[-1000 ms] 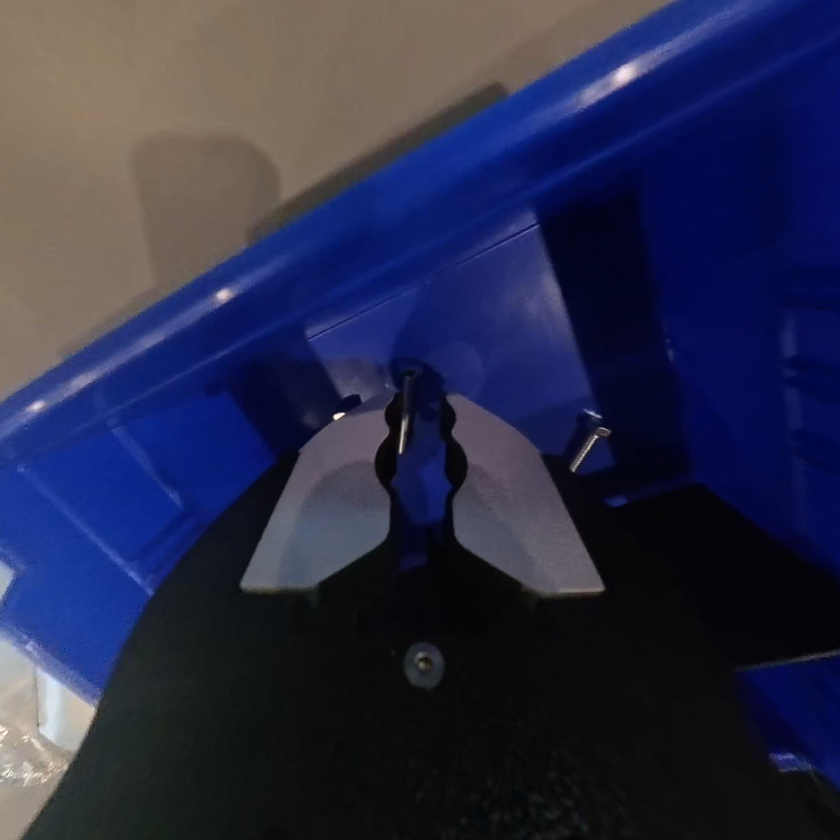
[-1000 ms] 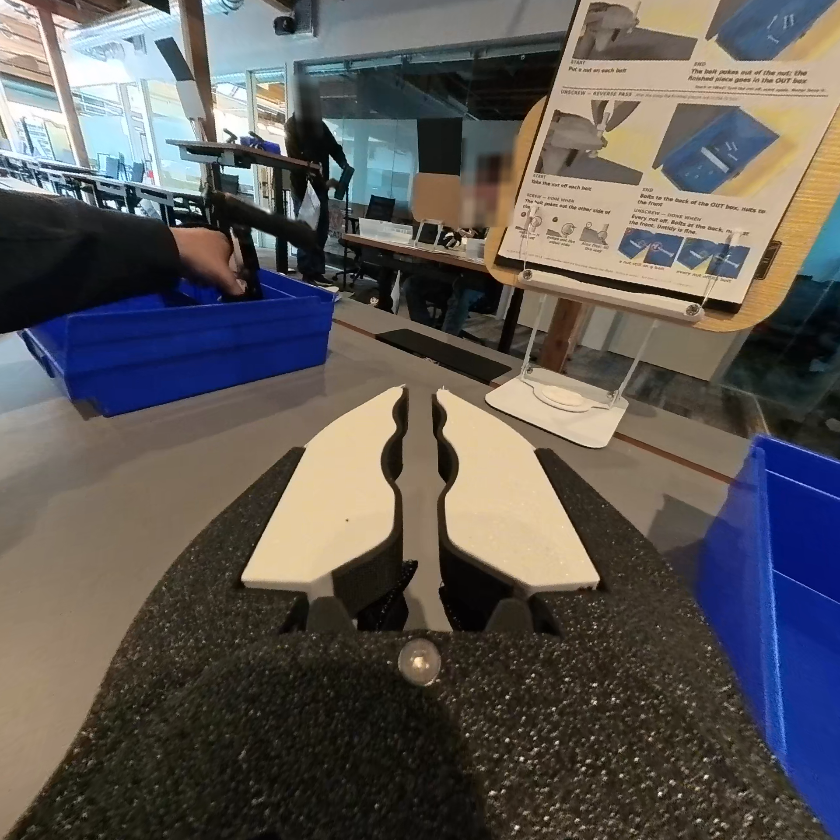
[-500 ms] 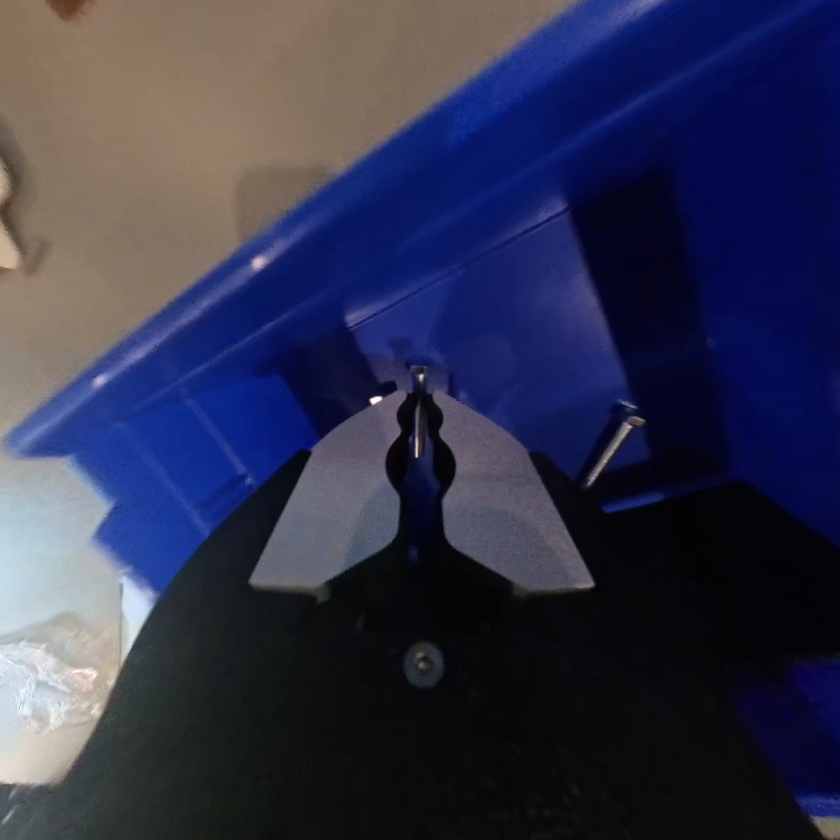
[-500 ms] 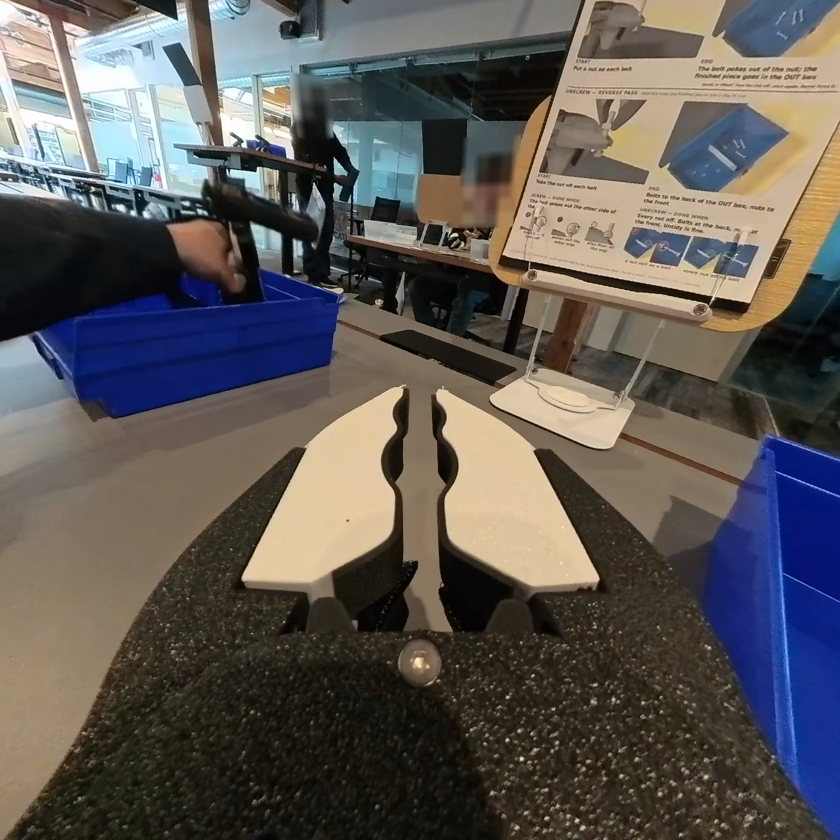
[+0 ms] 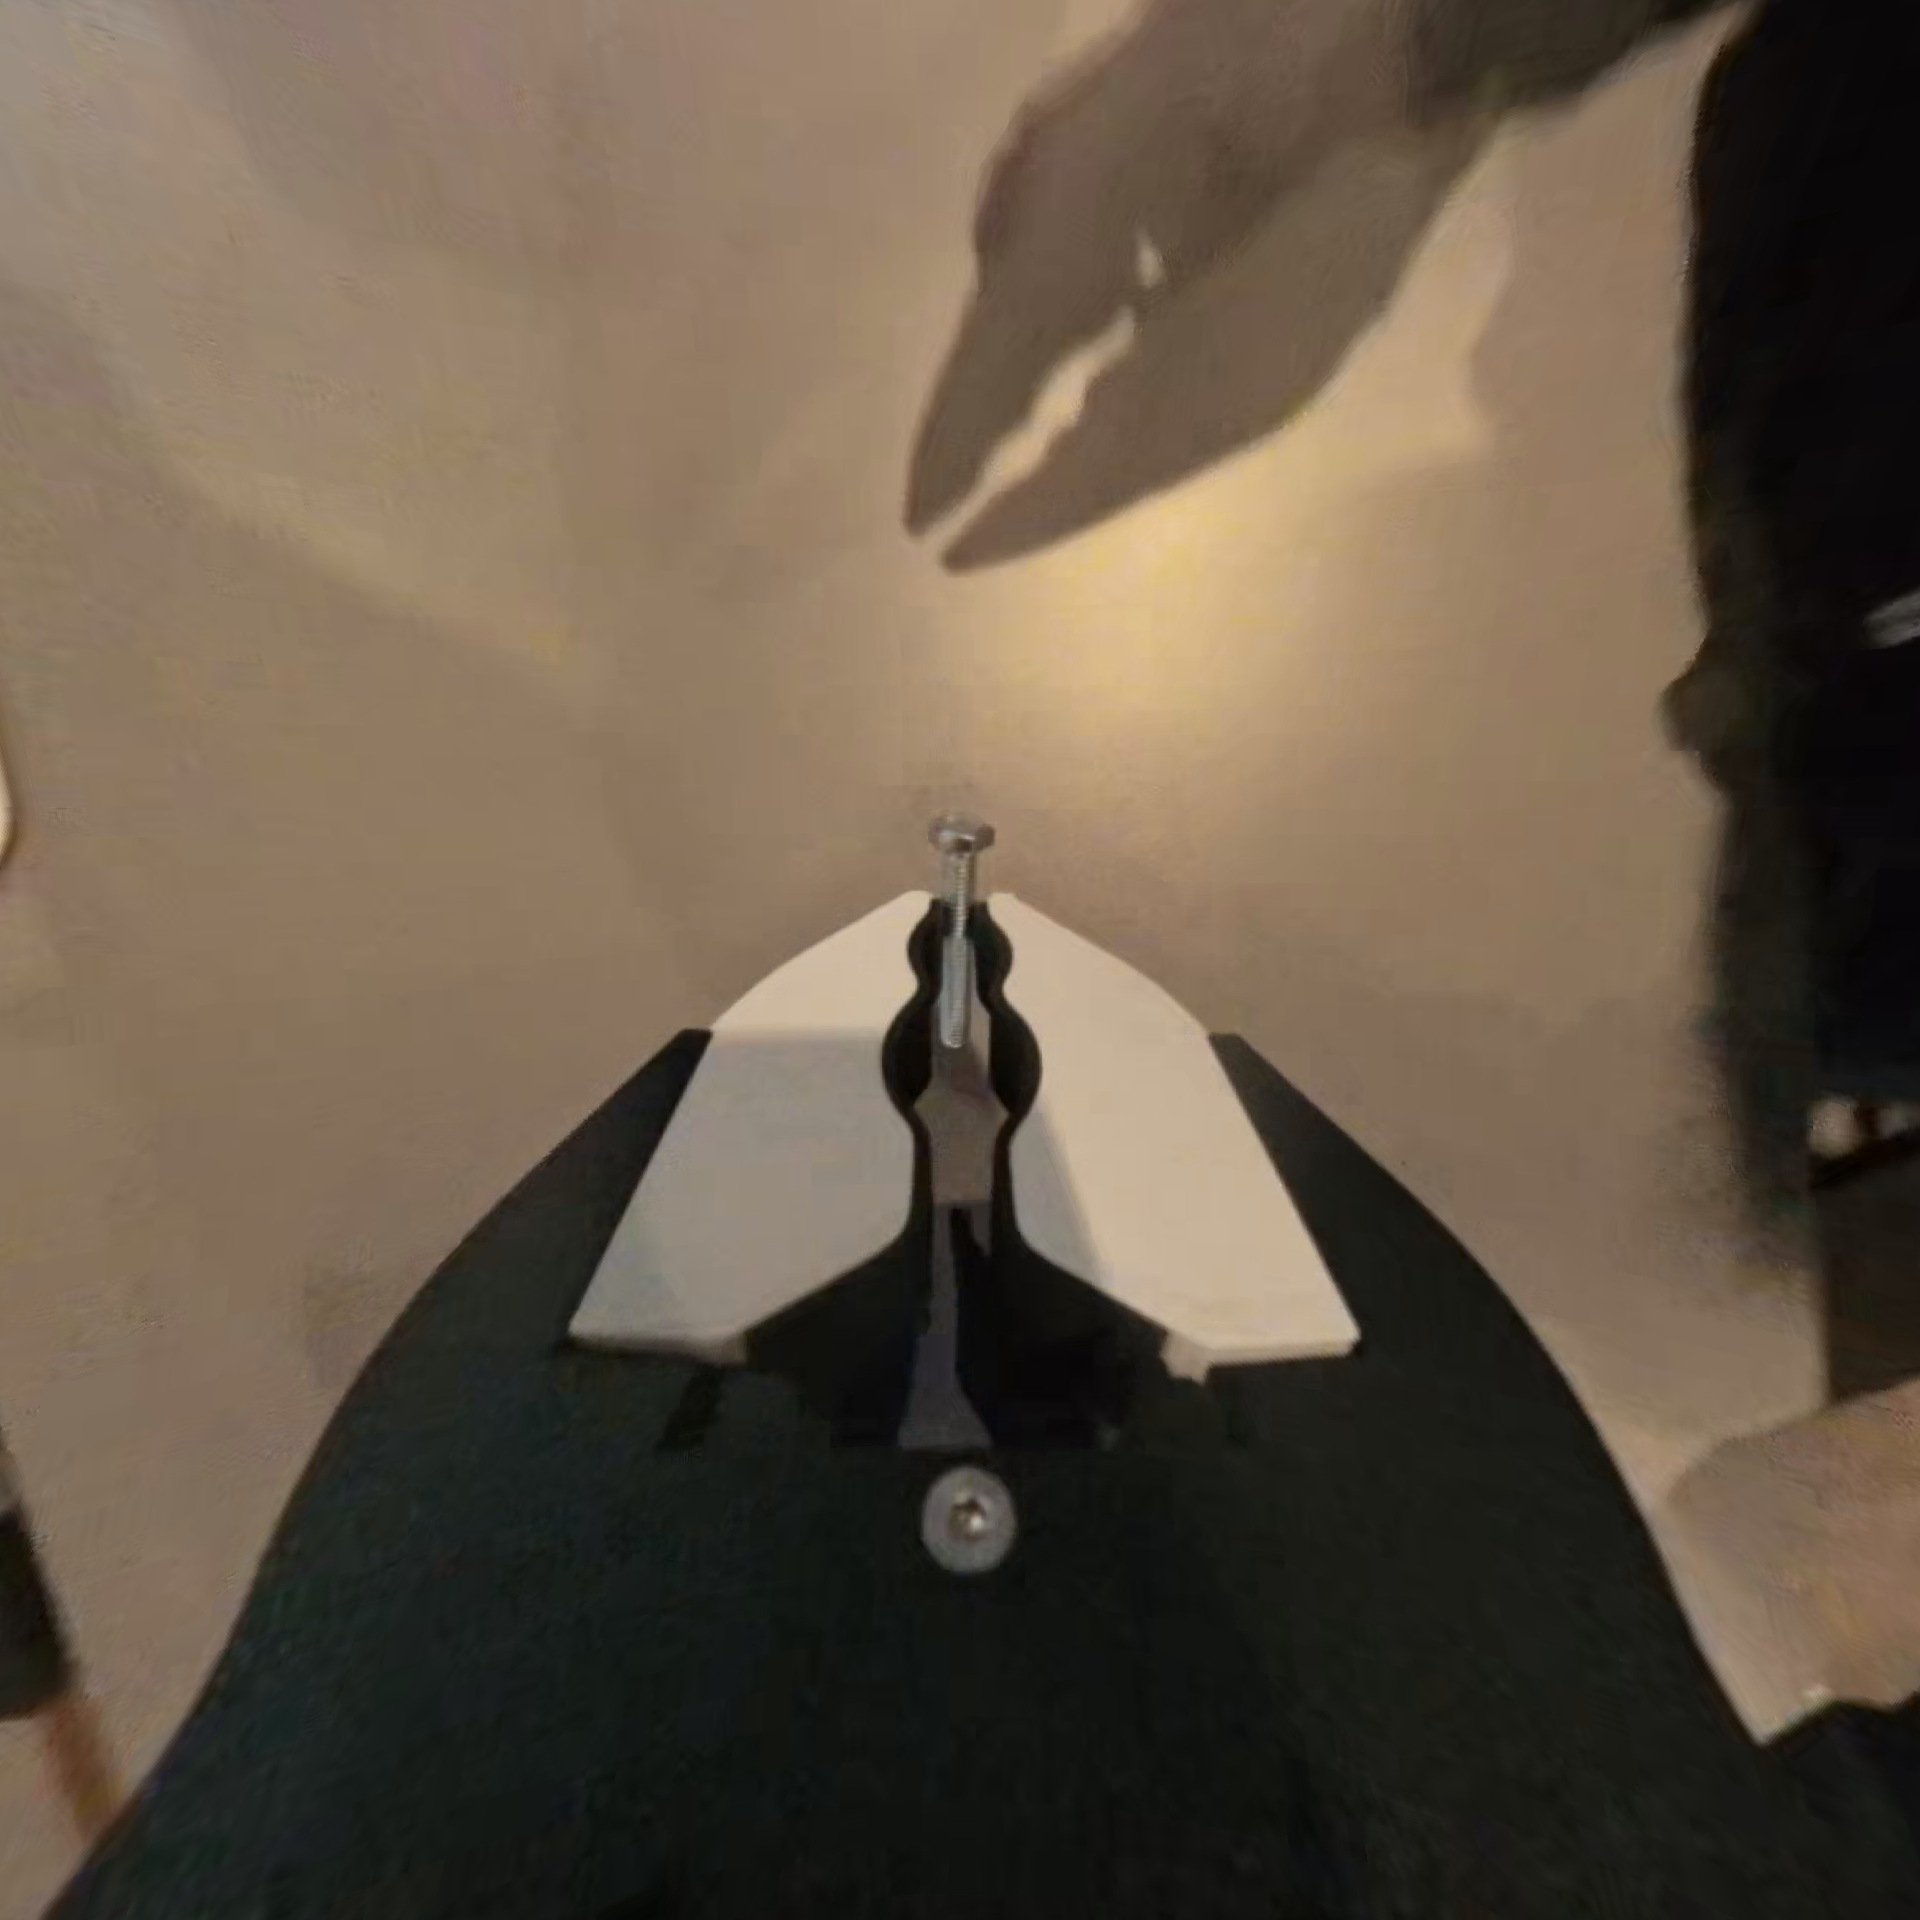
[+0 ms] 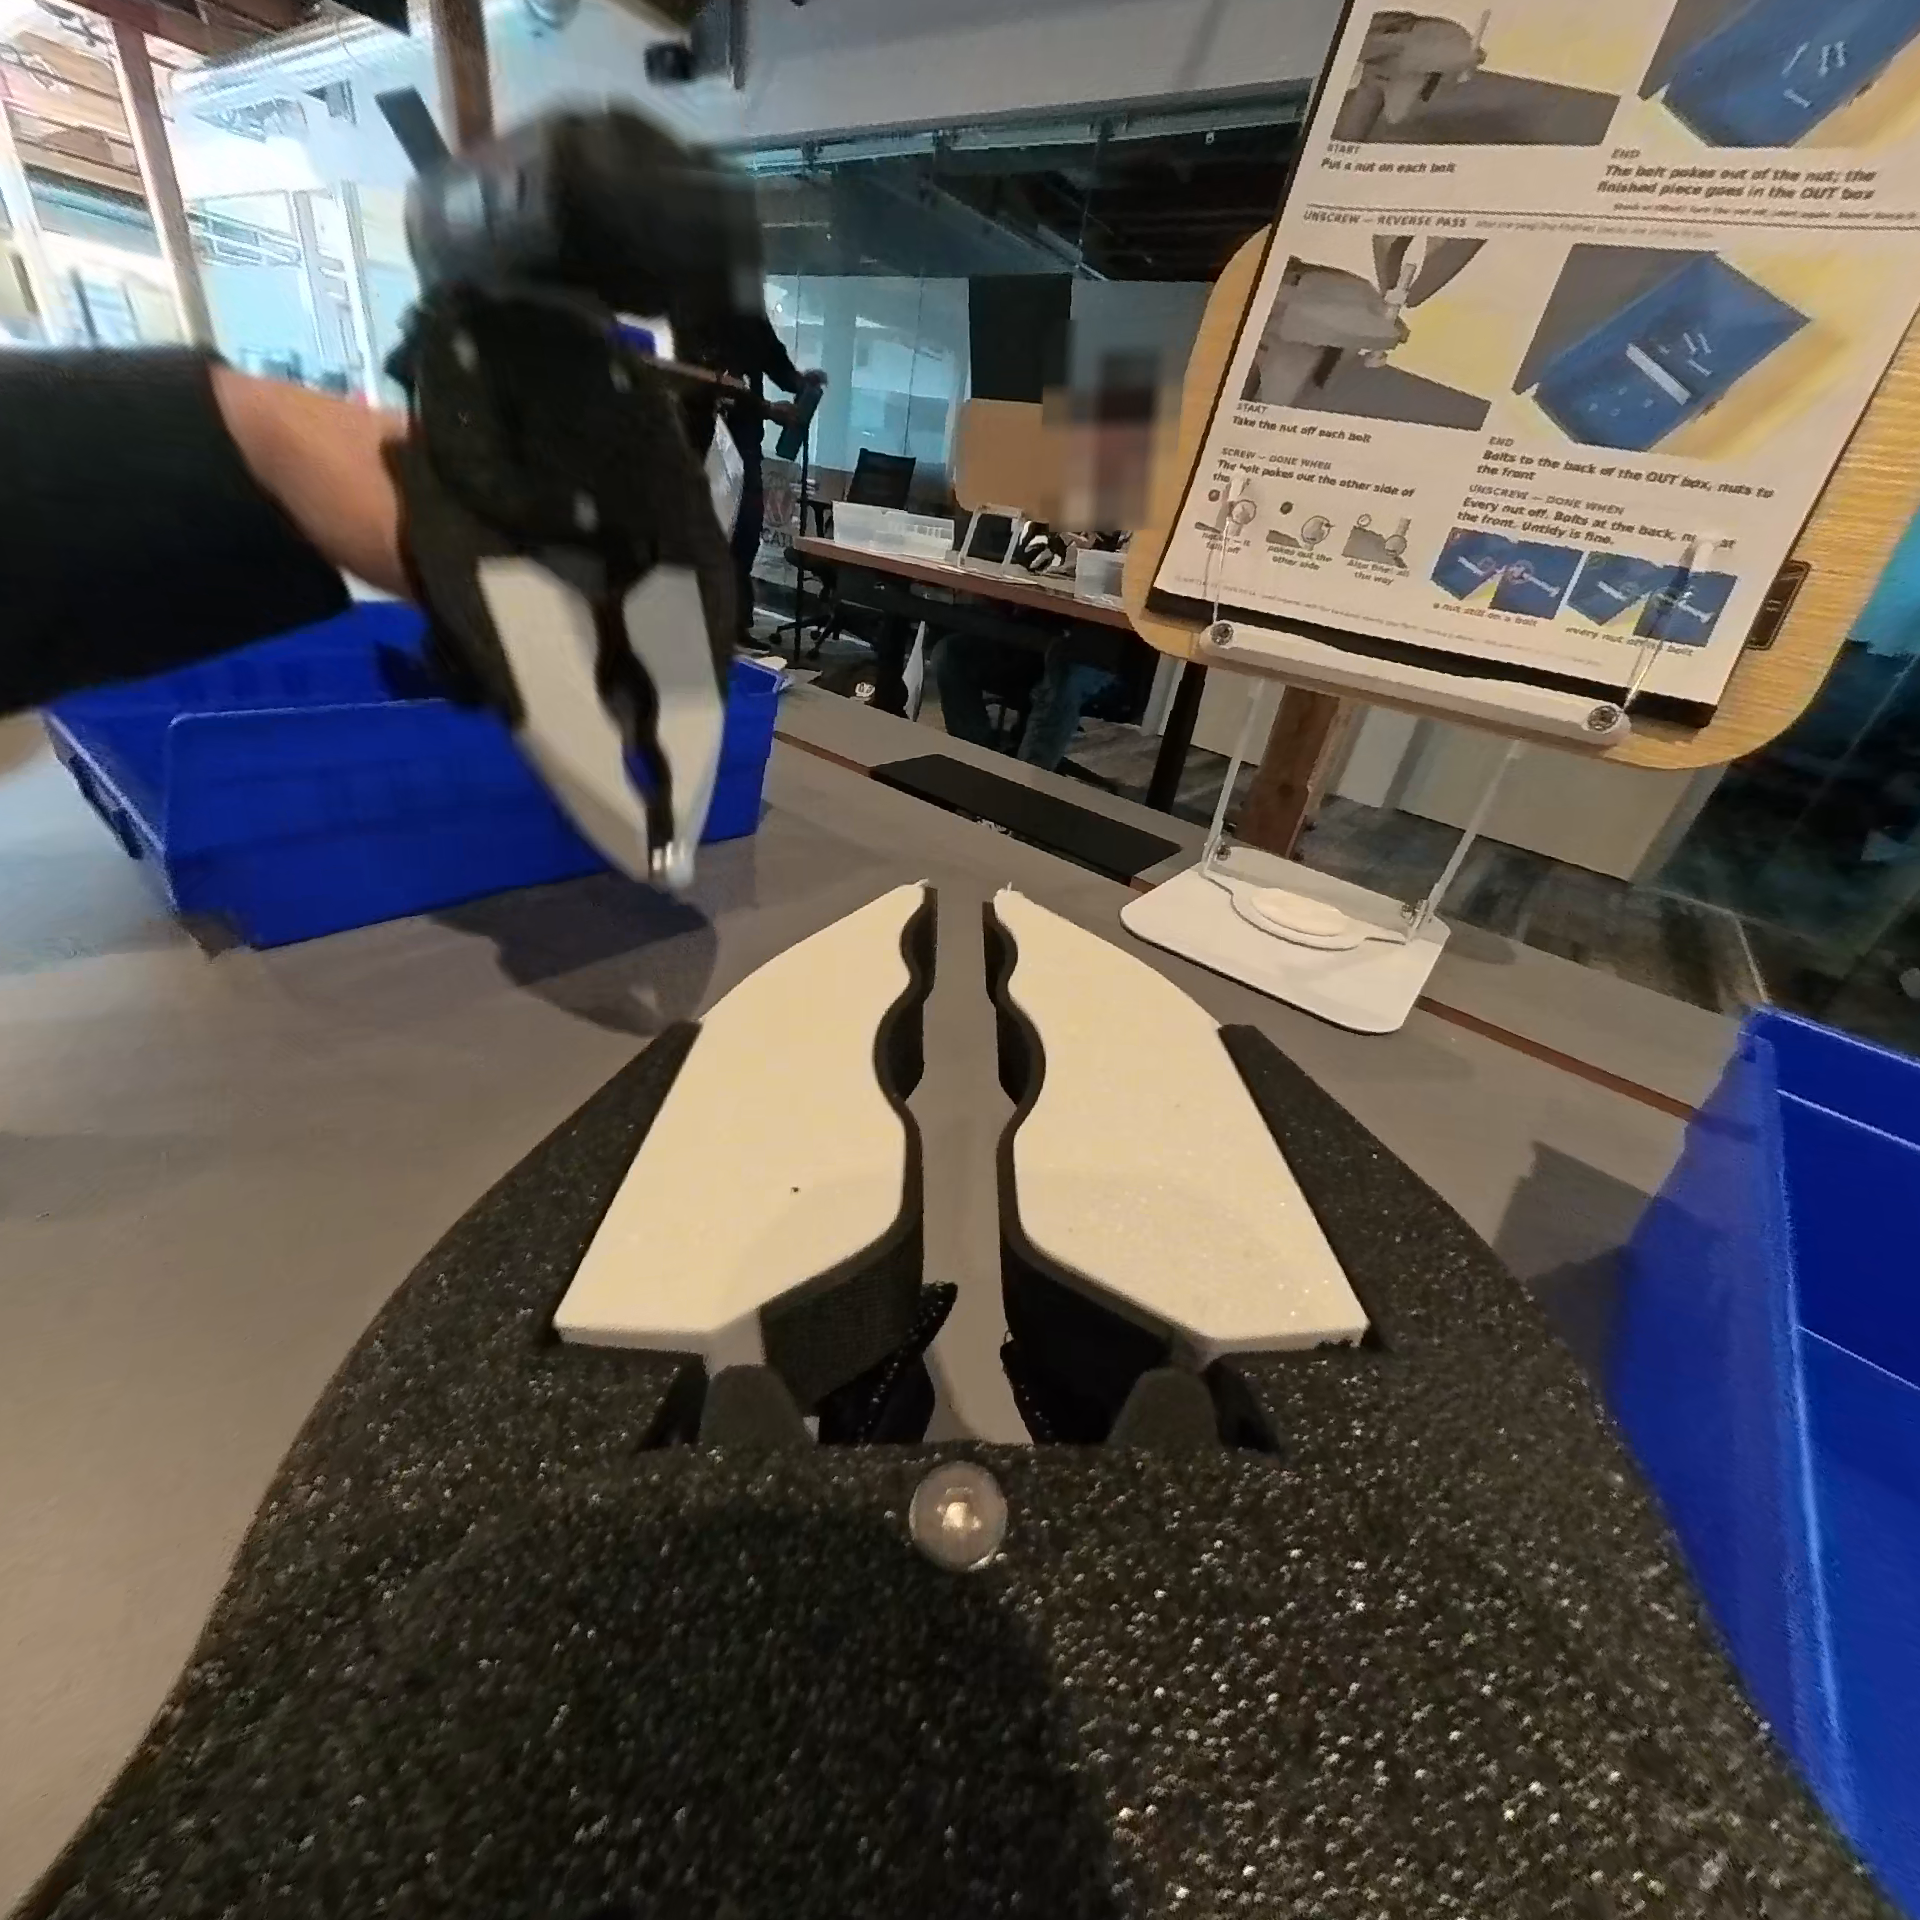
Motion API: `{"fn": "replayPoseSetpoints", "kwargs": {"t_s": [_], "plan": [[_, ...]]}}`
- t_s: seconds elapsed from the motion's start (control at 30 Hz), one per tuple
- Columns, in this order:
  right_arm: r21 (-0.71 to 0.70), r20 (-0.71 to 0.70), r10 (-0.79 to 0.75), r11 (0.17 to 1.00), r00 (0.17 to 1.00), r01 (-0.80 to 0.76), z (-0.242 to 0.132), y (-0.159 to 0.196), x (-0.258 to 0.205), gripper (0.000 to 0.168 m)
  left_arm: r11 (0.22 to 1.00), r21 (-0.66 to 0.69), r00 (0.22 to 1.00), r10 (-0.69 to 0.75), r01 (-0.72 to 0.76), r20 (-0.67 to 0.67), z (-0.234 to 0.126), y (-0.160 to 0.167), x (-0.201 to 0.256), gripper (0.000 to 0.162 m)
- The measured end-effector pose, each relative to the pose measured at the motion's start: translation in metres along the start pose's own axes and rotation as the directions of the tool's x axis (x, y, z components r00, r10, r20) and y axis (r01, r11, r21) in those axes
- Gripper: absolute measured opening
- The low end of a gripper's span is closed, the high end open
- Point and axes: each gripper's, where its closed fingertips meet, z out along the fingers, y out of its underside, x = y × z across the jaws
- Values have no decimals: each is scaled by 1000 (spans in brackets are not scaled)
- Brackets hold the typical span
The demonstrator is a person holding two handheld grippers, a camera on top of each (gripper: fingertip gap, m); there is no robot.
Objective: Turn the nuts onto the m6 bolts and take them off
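Grey table (image 6: 312, 1091), glass partition walls (image 6: 1039, 312), desks (image 6: 935, 582) behind, bright daylight.

My left gripper (image 6: 665, 831) shows smeared with motion in the right wrist view, its black body above a soft blob, and the bolt (image 6: 673, 858) at its tip is only a bright speck there, head and thread indistinguishable. In my left wrist view the bolt's (image 5: 957, 935) lower shank sinks between my closed fingers (image 5: 810, 1122), its end out of sight. A dark blurred shape (image 5: 1808, 623) fills that view's right side; I can't tell what it is. The right-hand blue bin (image 6: 1808, 1351) is cut by the frame edge, contents hidden; the far blue bin's (image 6: 416, 790) inside is hidden behind its wall.
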Motion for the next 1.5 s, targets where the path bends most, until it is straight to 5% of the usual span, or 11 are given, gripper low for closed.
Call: {"fn": "replayPoseSetpoints", "kwargs": {"t_s": [0.1,0.23,0.4,0.53,0.6,0.73,0.8,0.97,1.13,1.23,1.5], "plan": [[8,-8,9,1000,1000,-9,-1,-1,3,7,971,-170,985,174,-169,14,46,1,9,5],[10,-10,19,1000,1000,-19,-2,-1,4,8,942,-274,976,214,-192,49,73,0,6,5],[8,-11,6,1000,1000,-6,-2,-1,3,7,950,-261,978,197,-174,64,89,3,7,5],[4,-12,13,1000,1000,-13,-1,0,4,8,971,-235,995,70,-51,73,93,7,11,54],[2,-16,13,1000,1000,-13,-1,1,5,8,987,-162,996,9,7,93,81,3,13,70],[0,-12,20,1000,1000,-20,0,3,5,8,994,31,955,-105,101,277,11,8,8,65],[-5,-9,18,1000,1000,-18,1,3,3,8,971,106,869,-239,214,433,-43,33,-1,57],[-20,-4,-6,1000,1000,6,3,6,-1,8,777,314,557,-616,545,557,-138,133,4,46],[-22,-4,-2,1000,1000,2,3,6,0,8,453,366,294,-861,813,415,-121,222,20,13],[-24,-3,2,1000,1000,-2,4,7,0,8,295,336,195,-934,895,299,-95,246,27,16],[-19,-1,9,1000,1000,-9,3,6,0,8,150,180,84,-939,972,333,-60,286,37,20]]}}
